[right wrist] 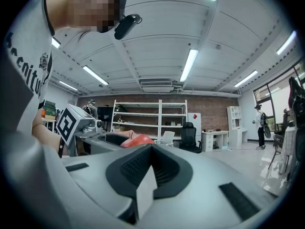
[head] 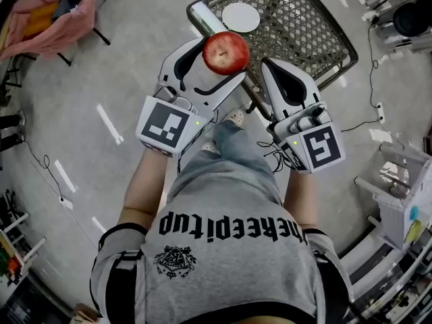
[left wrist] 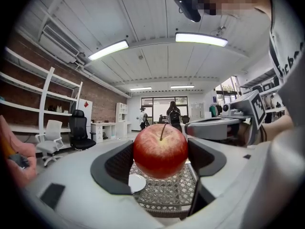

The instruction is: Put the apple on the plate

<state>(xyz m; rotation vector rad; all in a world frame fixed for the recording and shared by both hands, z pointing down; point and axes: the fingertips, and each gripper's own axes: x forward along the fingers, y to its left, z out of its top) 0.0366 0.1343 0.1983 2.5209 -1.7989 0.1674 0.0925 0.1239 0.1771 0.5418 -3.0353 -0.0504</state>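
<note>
A red apple (head: 226,52) is clamped between the jaws of my left gripper (head: 217,61), held in the air in front of the wicker table (head: 317,39). In the left gripper view the apple (left wrist: 160,150) fills the gap between the black pads (left wrist: 114,166), stem up. A small white plate (head: 241,17) lies on the table's near left part and shows under the apple as the plate (left wrist: 136,182). My right gripper (head: 272,69) is beside the left one, jaws pressed together with nothing between them. From the right gripper view the apple (right wrist: 138,140) peeks over the left gripper.
A pink-draped chair (head: 50,15) stands at the far left. A white rack (head: 398,201) and cables (head: 371,106) lie on the right. White tape marks (head: 108,123) dot the grey floor. Shelving, office chairs and people stand far off in the room.
</note>
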